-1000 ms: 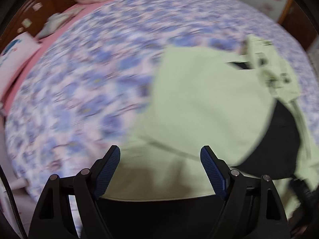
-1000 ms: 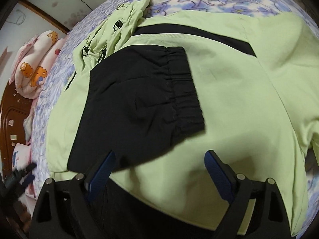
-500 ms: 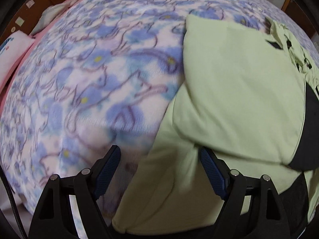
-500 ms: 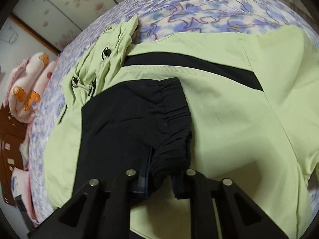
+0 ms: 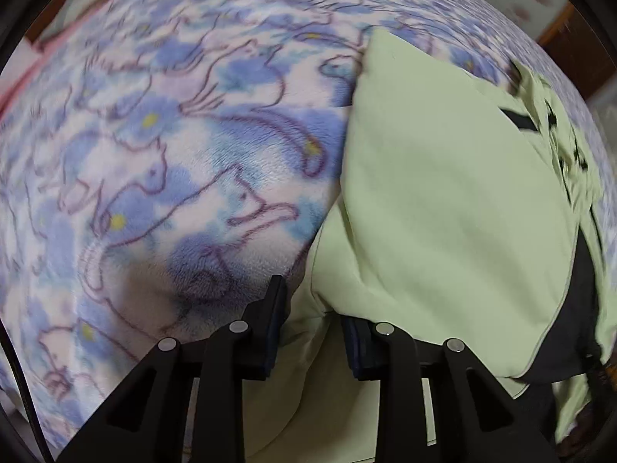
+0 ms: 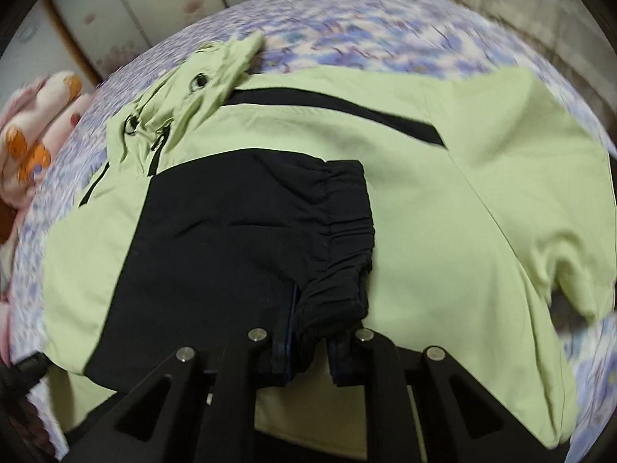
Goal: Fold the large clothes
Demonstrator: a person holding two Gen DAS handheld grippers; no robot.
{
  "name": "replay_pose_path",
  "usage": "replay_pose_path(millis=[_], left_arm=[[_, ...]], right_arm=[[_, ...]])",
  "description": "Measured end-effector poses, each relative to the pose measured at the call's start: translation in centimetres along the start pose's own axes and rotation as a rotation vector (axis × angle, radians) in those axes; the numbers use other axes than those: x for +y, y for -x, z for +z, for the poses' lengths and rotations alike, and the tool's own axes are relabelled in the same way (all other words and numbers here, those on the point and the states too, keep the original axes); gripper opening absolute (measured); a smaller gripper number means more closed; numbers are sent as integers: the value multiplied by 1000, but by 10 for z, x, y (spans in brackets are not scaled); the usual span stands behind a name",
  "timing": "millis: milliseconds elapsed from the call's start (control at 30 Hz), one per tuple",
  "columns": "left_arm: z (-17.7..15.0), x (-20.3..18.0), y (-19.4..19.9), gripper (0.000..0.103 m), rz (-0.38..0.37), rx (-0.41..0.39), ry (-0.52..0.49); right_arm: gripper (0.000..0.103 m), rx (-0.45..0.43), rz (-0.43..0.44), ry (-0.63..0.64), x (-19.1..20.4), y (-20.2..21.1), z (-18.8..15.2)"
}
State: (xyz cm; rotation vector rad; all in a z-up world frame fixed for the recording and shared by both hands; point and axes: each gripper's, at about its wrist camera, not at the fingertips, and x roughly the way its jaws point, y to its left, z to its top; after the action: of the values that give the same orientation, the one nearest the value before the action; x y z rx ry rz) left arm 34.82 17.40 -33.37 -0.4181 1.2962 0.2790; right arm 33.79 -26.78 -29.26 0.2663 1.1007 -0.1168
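A light green jacket (image 5: 443, 200) with black panels lies spread on the flowered blanket (image 5: 173, 154). In the left wrist view my left gripper (image 5: 312, 320) is at the jacket's left edge. Its jaws are closing, and a bunched fold of green fabric is pinched between them. In the right wrist view the jacket (image 6: 443, 177) fills the middle, with its hood (image 6: 208, 73) crumpled at the far side. A black sleeve with an elastic cuff (image 6: 339, 254) lies folded across the body. My right gripper (image 6: 312, 347) is shut on the cuff's near corner.
The blue and purple blanket (image 6: 366, 34) covers the whole bed around the jacket. A pink quilt with orange bears (image 6: 31, 135) is piled at the far left. Pale wardrobe doors (image 6: 135, 7) stand behind the bed.
My left gripper came down onto the jacket's left edge and its jaws narrowed around the green fabric. My right gripper went from wide open to shut on the black cuff.
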Motion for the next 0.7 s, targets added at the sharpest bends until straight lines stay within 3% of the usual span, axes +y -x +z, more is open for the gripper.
replay_pose_path(millis=[167, 333, 400, 467, 500, 700], left_arm=[[-3, 2, -4, 27, 7, 1, -51], [-2, 1, -5, 27, -2, -2, -40], [-5, -2, 2, 27, -13, -17, -51], [-10, 0, 15, 27, -46, -40, -53], [-10, 2, 22, 28, -57, -45, -50], [-24, -9, 63, 29, -37, -49, -69]], right_arm=[[12, -17, -12, -11, 3, -17, 19], [14, -40, -77, -28, 11, -22, 21], [23, -50, -97, -21, 12, -18, 19], [50, -36, -141, -33, 12, -13, 17], [54, -17, -158, -60, 9, -9, 17], [56, -49, -126, -200, 1, 39, 2]])
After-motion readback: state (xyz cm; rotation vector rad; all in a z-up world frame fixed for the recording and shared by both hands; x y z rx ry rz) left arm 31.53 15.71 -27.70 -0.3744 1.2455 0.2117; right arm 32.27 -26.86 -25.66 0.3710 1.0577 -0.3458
